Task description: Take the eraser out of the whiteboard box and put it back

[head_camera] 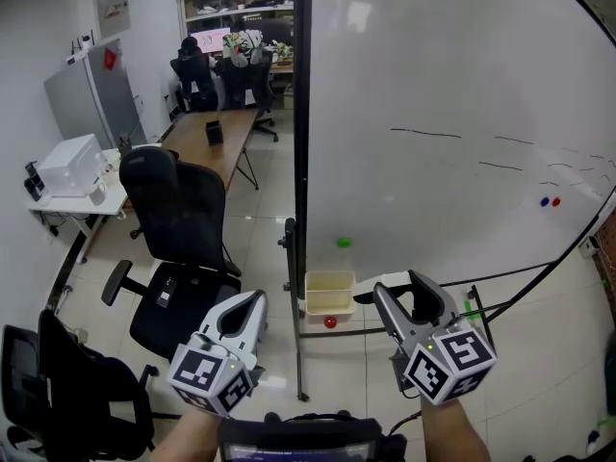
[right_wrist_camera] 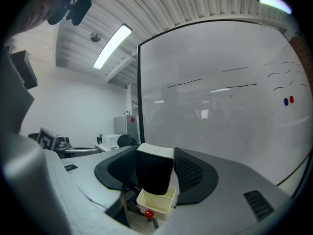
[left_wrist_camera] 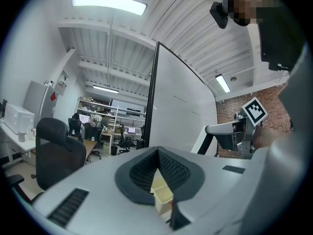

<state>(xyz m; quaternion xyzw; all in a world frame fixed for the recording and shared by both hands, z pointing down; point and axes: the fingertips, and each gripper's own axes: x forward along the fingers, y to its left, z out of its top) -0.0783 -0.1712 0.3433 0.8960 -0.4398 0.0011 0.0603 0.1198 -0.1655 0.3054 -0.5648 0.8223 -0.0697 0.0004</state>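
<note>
Office room with a glossy tiled floor (head_camera: 265,195). A big whiteboard (head_camera: 433,94) on a dark frame fills the right half and carries a few thin pen strokes. A long wooden surface (head_camera: 207,135) stands at back left, with a black office chair (head_camera: 178,221) nearer.

A cream box (head_camera: 329,284) hangs at the whiteboard's lower left edge, with a small red ball (head_camera: 330,322) just under it.

Both hands are low in the head view, pointing level at the board's bottom edge.
- **Right hand-held gripper** (right_wrist_camera: 155,153): jaws wide, clamped on the eraser (right_wrist_camera: 154,175). The eraser is black with a white top, out of the box and just above it in the right gripper view.
- **Left hand-held gripper** (left_wrist_camera: 158,153): jaw tips together, gripping nothing, aimed at the box.
</note>
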